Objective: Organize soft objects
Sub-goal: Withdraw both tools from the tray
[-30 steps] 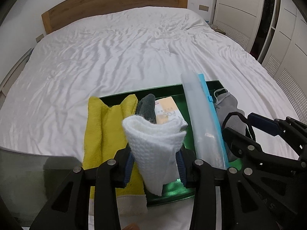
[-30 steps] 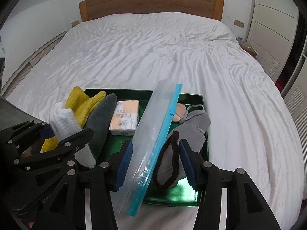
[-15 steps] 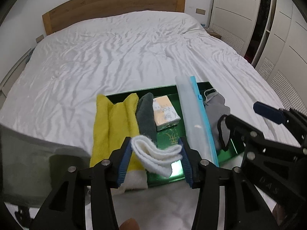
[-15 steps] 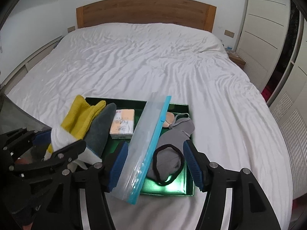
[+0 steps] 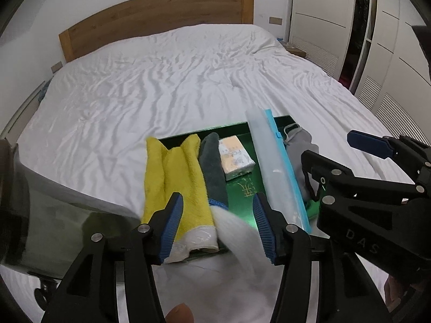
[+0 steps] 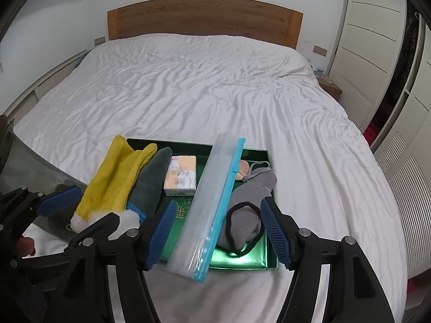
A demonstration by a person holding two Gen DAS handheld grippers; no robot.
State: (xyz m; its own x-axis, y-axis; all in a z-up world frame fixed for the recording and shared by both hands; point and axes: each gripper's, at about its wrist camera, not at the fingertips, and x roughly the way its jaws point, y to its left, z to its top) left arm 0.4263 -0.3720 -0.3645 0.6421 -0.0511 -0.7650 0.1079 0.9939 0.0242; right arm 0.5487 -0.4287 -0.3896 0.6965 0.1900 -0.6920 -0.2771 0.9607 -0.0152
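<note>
A wide bed (image 6: 215, 94) under a rumpled white sheet is filling the room, with a wooden headboard (image 6: 204, 20) at the far wall and white wardrobe doors on the right. Near the foot of the bed a green tray (image 6: 242, 261) is lying, carrying a yellow towel (image 6: 113, 180), a dark grey cloth (image 6: 150, 180), a tissue pack (image 6: 181, 175), a clear zip bag (image 6: 215, 202) with a blue seal, and a grey eye mask (image 6: 247, 210).

The left gripper (image 5: 218, 223) has just been opening its jaws, and the white cloth (image 5: 242, 242) that was pinched upright between them a second ago is now slipping down as a blurred white smear, seemingly touching only the right pad. The right gripper (image 6: 215, 231) has likewise been opening, its jaws standing apart over the zip bag and eye mask without pressing either. Both grippers are sitting higher and farther back from the tray than before. This probably means the white cloth is being released at the tray's near edge.

Where the cloth is landing is hard to tell; motion blur and the left jaws are hiding it. A fingertip is poking in at the bottom edge.
</note>
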